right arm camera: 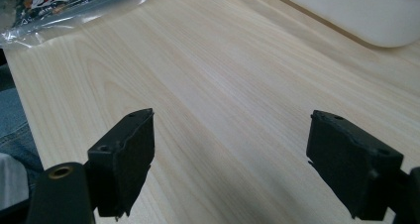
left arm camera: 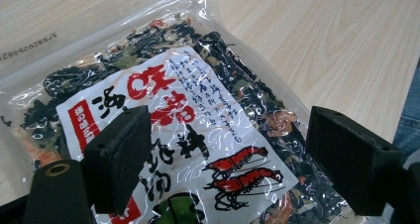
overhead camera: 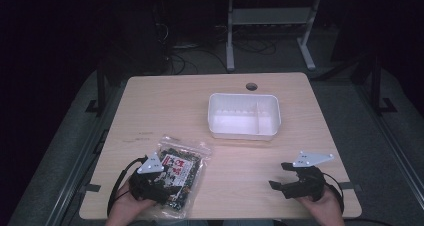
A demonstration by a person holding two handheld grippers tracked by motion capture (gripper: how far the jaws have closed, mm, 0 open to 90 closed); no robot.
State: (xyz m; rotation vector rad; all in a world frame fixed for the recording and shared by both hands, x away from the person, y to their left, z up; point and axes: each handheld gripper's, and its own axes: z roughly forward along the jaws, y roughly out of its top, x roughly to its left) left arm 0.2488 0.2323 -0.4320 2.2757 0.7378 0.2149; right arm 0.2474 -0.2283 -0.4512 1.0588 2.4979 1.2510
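Snack bag: red/black Asian chars on white label, mirrored "3FR82025082" on edge

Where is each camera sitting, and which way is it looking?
High view: sits above the person's side, looking forward and down on the wooden table, white tub and snack bag; both hands with the left gripper and right gripper show.
Left gripper view: rides that gripper, looking along its open jaws down at the snack bag.
Right gripper view: rides that gripper, looking past its open jaws across bare table toward the tub.
Shared: both gripper views show the bag and the table.
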